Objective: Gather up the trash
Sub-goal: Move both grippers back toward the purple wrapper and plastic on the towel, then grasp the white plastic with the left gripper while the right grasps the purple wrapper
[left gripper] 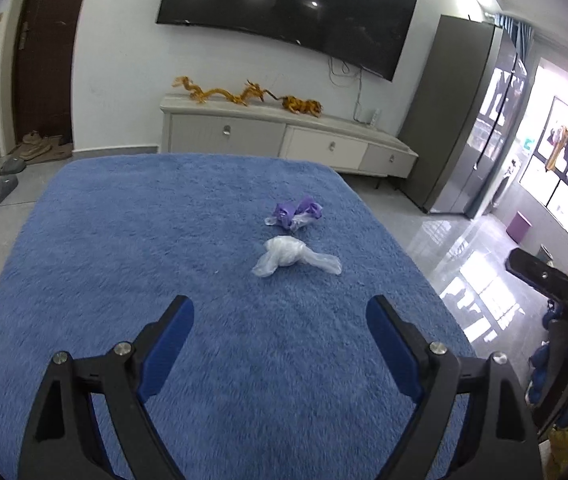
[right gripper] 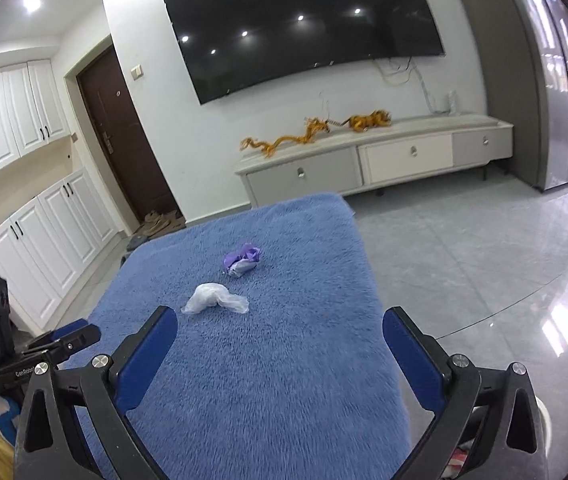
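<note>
Two pieces of trash lie on a blue fluffy cloth (left gripper: 124,240) (right gripper: 304,360) that covers a table. The nearer one is a crumpled clear plastic bag (left gripper: 294,258) (right gripper: 214,299). Just beyond it lies a crumpled purple and white wrapper (left gripper: 295,212) (right gripper: 242,260). My left gripper (left gripper: 280,312) is open over the near part of the cloth, short of the clear bag, with nothing between its blue pads. My right gripper (right gripper: 280,322) is open too, wide, with the clear bag ahead and to its left. Both bits of trash lie apart from the fingers.
A low white TV cabinet (left gripper: 284,136) (right gripper: 364,168) with golden dragon figures (left gripper: 224,94) stands against the far wall under a big dark TV (right gripper: 304,24). Shiny grey floor tiles (right gripper: 484,260) lie right of the table. The other gripper shows at the edge in each view: (left gripper: 552,284), (right gripper: 44,352).
</note>
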`<action>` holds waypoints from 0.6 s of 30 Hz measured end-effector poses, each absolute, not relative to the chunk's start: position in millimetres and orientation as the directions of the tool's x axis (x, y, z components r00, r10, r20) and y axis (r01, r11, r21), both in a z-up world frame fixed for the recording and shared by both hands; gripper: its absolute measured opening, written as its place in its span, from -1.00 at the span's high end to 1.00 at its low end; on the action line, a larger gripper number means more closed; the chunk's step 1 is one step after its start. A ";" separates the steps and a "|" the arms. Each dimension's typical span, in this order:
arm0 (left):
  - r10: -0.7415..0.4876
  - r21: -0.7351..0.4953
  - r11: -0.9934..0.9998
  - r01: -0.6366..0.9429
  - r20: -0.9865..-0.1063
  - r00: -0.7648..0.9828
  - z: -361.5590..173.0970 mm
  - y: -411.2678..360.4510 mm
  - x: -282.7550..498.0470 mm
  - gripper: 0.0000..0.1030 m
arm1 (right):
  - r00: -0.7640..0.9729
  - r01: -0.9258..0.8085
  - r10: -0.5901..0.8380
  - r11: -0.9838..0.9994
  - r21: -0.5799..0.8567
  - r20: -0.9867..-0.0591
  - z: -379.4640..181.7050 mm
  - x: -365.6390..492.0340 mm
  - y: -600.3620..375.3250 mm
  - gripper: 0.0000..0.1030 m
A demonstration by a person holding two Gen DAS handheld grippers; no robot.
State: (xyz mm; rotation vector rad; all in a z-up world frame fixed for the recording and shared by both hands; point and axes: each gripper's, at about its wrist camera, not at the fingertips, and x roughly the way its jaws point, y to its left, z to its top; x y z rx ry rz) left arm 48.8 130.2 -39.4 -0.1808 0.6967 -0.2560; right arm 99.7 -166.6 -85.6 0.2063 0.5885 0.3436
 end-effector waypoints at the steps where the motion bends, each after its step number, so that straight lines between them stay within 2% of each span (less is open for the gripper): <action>1: -0.302 -0.251 0.951 0.182 -0.621 0.723 -43.8 125.5 62.8 -0.70 | 0.767 -0.266 0.384 0.919 0.291 -0.514 -91.0 111.4 -162.8 -1.00; 5: -0.330 -0.253 0.944 0.214 -0.655 0.680 -61.7 104.9 113.6 -0.70 | 0.723 -0.297 0.433 0.899 0.324 -0.539 -110.5 154.5 -151.6 -1.00; 11: -0.298 -0.211 0.955 0.211 -0.702 0.647 -88.9 82.3 173.4 -0.69 | 0.649 -0.300 0.520 0.845 0.442 -0.555 -136.3 228.1 -138.7 -1.00; 13: -0.296 -0.219 0.955 0.199 -0.715 0.633 -99.5 81.5 183.9 -0.51 | 0.629 -0.304 0.548 0.826 0.474 -0.552 -142.5 248.2 -132.5 -0.98; 15: -0.293 -0.230 0.956 0.182 -0.731 0.617 -109.6 83.3 193.3 -0.37 | 0.602 -0.312 0.575 0.809 0.499 -0.555 -150.6 267.5 -121.5 -0.79; 18: -0.297 -0.244 0.955 0.172 -0.738 0.605 -121.2 86.4 197.1 -0.21 | 0.567 -0.322 0.586 0.805 0.499 -0.579 -162.2 290.8 -99.3 -0.67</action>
